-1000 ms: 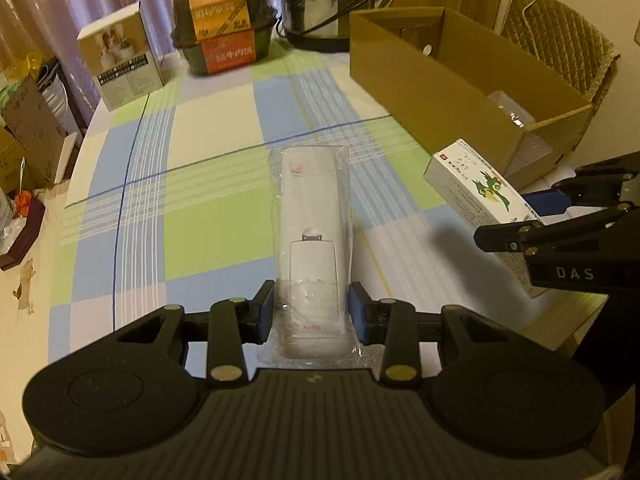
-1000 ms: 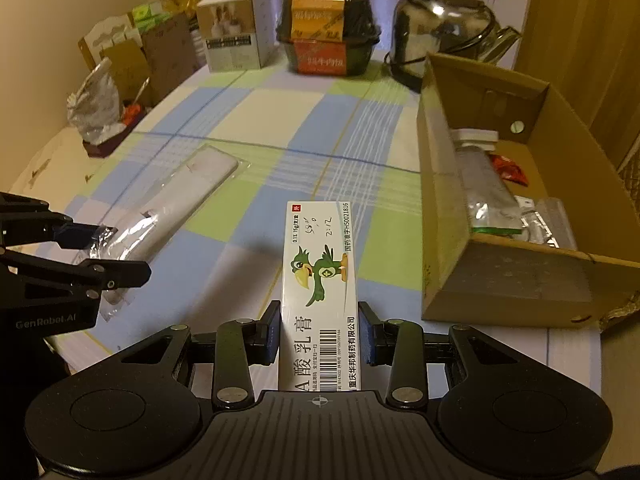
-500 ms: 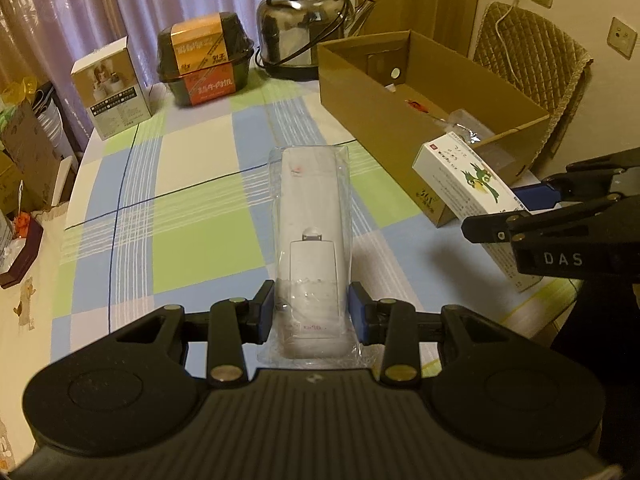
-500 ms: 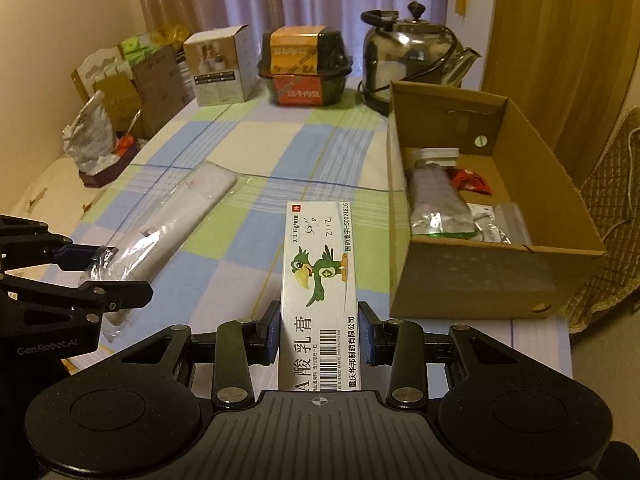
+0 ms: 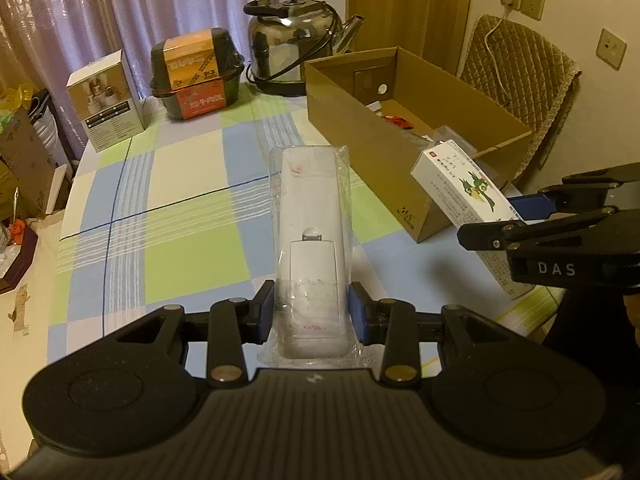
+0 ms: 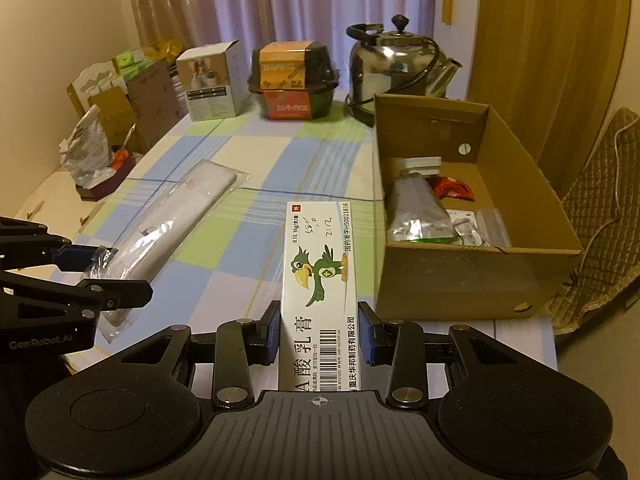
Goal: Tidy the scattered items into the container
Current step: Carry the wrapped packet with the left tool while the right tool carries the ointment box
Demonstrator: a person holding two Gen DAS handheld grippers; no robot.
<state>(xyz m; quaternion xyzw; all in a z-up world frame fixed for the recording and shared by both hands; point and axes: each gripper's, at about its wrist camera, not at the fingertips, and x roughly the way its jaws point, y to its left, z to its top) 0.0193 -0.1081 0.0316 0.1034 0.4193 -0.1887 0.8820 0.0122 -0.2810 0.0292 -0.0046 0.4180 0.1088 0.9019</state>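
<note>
Nearest the left wrist camera, the left gripper (image 5: 312,312) has its jaws clamped on the near end of a white remote control in a clear plastic bag (image 5: 311,240), which points forward, held above the counter (image 5: 192,216) and its blue, green and white checked cloth. In the right wrist view, the right gripper (image 6: 319,334) has its jaws clamped on both long sides of a white ointment box with a green parrot (image 6: 319,276), also raised off the cloth and lying lengthwise away from the camera. The two grippers sit side by side at the near edge of the counter, each visible in the other's view.

Farther on, to the right, stands an open cardboard box (image 6: 472,276) holding a silver foil pouch (image 6: 416,212), a red wrapper (image 6: 454,188) and clear packets. At the far end of the counter stand a steel kettle (image 6: 394,68), a black and orange food container (image 6: 294,80) and a white product carton (image 6: 212,80), in front of purple curtains (image 6: 280,4).
</note>
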